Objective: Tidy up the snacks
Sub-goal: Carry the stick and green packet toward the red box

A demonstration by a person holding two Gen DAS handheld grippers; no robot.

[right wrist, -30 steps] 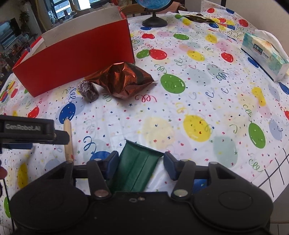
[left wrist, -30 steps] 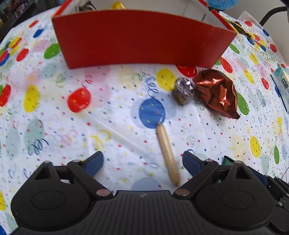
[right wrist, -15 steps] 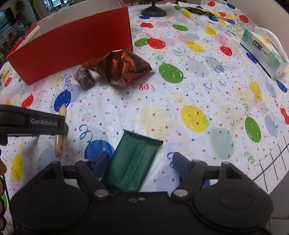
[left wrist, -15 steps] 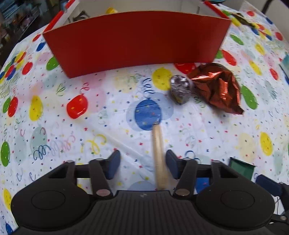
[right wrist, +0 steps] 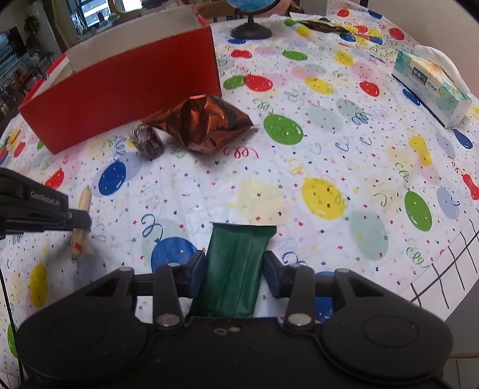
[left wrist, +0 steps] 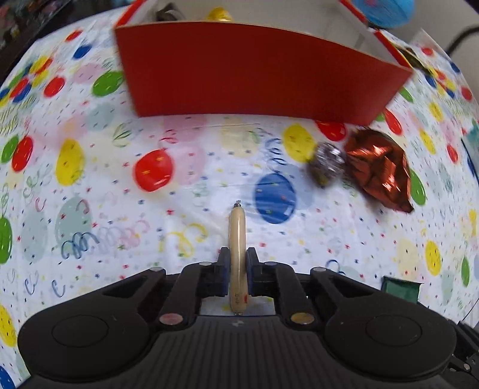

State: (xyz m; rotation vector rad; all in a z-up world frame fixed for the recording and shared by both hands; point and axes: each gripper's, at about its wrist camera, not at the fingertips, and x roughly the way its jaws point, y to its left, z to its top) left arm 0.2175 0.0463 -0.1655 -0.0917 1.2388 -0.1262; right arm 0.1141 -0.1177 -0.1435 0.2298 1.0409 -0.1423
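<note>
My left gripper (left wrist: 238, 269) is shut on a tan sausage stick (left wrist: 237, 239), which points forward toward the red box (left wrist: 254, 71); the stick also shows in the right wrist view (right wrist: 81, 221), just above the tablecloth. My right gripper (right wrist: 235, 269) has its pads against both sides of a green packet (right wrist: 236, 269) lying on the table. A foil-wrapped round snack (right wrist: 147, 140) and a crumpled red foil bag (right wrist: 200, 122) lie in front of the box's right end. The box holds a yellow item (left wrist: 217, 13).
The table wears a balloon-print cloth (right wrist: 329, 149). A tissue box (right wrist: 431, 83) stands at the far right, a globe stand (right wrist: 251, 30) behind the red box. The table's front right edge (right wrist: 449, 287) is near my right gripper.
My left gripper closed on the sausage stick and lifted it slightly, turning toward the box. My right gripper narrowed from wide open until its pads met the green packet.
</note>
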